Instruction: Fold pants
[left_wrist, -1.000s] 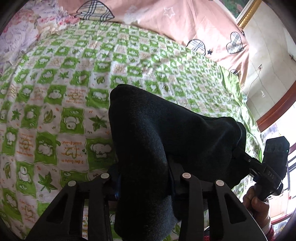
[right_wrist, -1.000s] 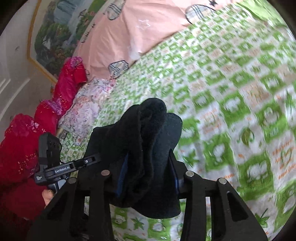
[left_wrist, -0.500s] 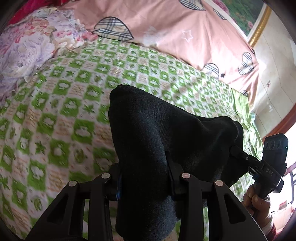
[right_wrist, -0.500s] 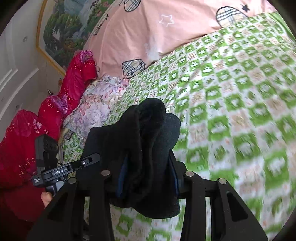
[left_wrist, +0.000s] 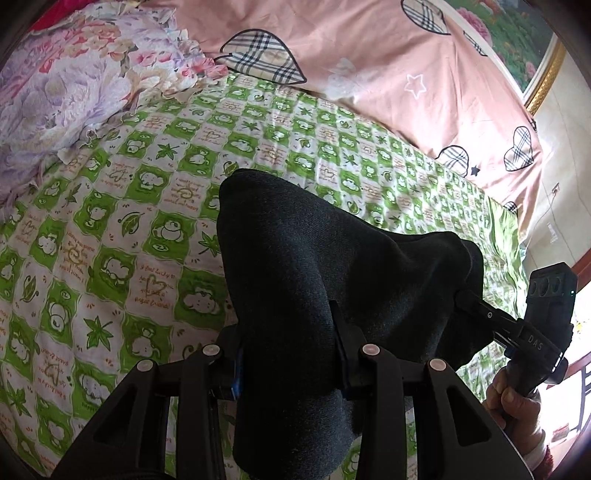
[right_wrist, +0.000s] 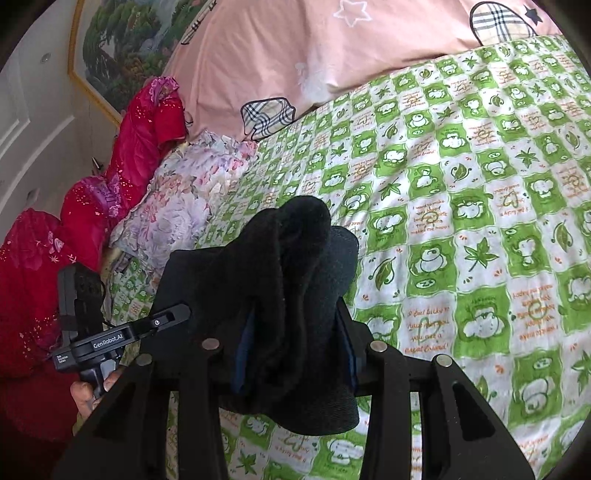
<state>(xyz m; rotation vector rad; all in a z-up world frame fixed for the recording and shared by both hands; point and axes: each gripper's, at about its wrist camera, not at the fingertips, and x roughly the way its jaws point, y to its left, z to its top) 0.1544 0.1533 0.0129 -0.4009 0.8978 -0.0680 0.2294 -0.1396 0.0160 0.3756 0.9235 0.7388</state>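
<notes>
Dark grey-black pants (left_wrist: 317, 280) hang bunched between my two grippers, above a bed with a green and white checked sheet (left_wrist: 122, 229). My left gripper (left_wrist: 288, 354) is shut on one thick fold of the pants, and cloth drapes over and hides its fingertips. My right gripper (right_wrist: 291, 343) is shut on the other bunched end of the pants (right_wrist: 291, 266). The right gripper also shows at the right edge of the left wrist view (left_wrist: 476, 299), gripping the cloth. The left gripper shows at the left of the right wrist view (right_wrist: 173, 317).
A pink quilt with plaid hearts (left_wrist: 362, 62) lies along the far side of the bed. A floral pillow (left_wrist: 62, 85) sits at the left. Red bedding (right_wrist: 40, 273) is piled beyond it. A framed picture (right_wrist: 136, 37) hangs on the wall.
Both grippers keep their hold on the pants. The views have tilted up and toward the far side, so the pink quilt and floral pillow show more; the pants have been carried along.
</notes>
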